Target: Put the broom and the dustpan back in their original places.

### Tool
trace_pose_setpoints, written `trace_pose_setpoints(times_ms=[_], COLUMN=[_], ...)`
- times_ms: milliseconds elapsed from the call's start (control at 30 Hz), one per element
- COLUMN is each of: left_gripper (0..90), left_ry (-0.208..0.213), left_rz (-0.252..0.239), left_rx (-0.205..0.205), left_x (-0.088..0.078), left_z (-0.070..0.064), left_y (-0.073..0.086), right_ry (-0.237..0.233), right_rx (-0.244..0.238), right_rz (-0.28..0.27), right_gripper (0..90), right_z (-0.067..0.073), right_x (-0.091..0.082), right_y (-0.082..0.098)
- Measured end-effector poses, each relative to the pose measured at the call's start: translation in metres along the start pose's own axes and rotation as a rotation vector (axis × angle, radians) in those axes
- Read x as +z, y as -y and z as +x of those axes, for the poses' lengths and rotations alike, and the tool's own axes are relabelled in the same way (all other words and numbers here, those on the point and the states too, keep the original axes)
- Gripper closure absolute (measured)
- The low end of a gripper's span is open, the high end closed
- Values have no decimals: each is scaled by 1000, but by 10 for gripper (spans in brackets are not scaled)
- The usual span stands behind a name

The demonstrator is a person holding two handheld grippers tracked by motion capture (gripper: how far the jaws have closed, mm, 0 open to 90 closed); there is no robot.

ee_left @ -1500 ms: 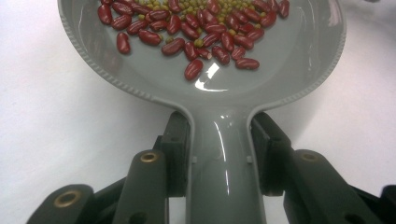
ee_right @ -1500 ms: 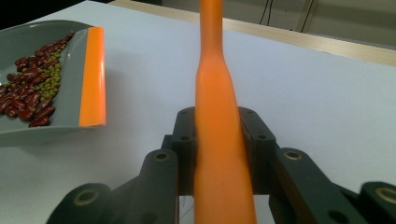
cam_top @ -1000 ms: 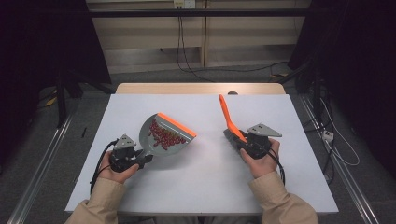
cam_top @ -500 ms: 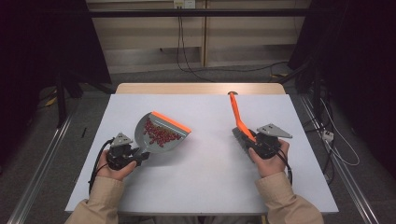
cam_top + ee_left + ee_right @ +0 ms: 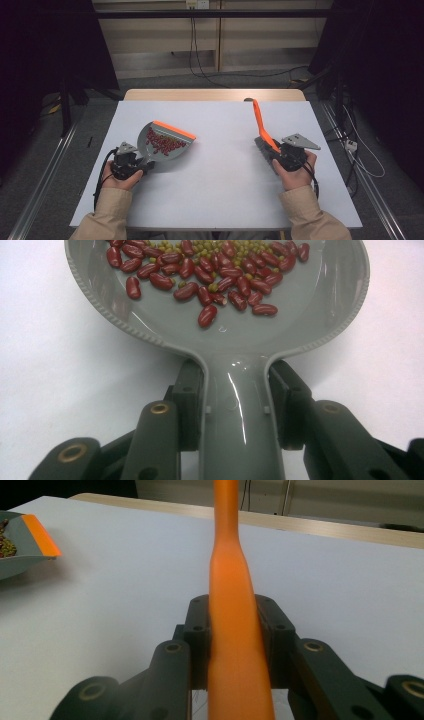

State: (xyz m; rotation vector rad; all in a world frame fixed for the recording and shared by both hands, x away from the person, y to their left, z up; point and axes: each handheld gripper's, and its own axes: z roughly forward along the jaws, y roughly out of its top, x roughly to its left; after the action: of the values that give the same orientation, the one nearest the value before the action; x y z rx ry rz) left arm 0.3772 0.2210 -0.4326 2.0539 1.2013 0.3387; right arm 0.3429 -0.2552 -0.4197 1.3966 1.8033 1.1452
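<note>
A grey dustpan (image 5: 165,142) with an orange lip lies on the white table at the left, and red beans (image 5: 210,277) mixed with small green ones are piled in it. My left gripper (image 5: 142,162) is shut on the dustpan's grey handle (image 5: 239,405), one pad on each side. At the right, my right gripper (image 5: 274,149) is shut on a brush with a long orange handle (image 5: 261,125) that slants up and away toward the table's far edge. In the right gripper view, that orange handle (image 5: 233,585) runs up between the jaws, and the dustpan (image 5: 22,545) shows at the far left.
The white table top (image 5: 220,165) lies bare between the two hands. A wooden strip (image 5: 210,94) runs along its far edge. Cables (image 5: 200,70) trail over the floor behind, and metal rails flank the table on both sides.
My right gripper has carried the brush to the right, away from the dustpan. The dustpan has shifted slightly left with the left gripper.
</note>
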Motion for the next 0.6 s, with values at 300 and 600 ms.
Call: trace_pose_setpoints(times_ms=[300, 600], left_gripper=[630, 630], left_ry=[-34, -69], left_rz=[1, 9], left_rx=[-54, -82], left_x=[1, 3], left_z=[9, 15], left_y=[2, 2], right_ry=[18, 36], right_rx=[9, 11], right_rz=[-2, 2], right_gripper=[711, 711], right_z=[-8, -16], right_x=[-3, -5], right_y=[1, 2])
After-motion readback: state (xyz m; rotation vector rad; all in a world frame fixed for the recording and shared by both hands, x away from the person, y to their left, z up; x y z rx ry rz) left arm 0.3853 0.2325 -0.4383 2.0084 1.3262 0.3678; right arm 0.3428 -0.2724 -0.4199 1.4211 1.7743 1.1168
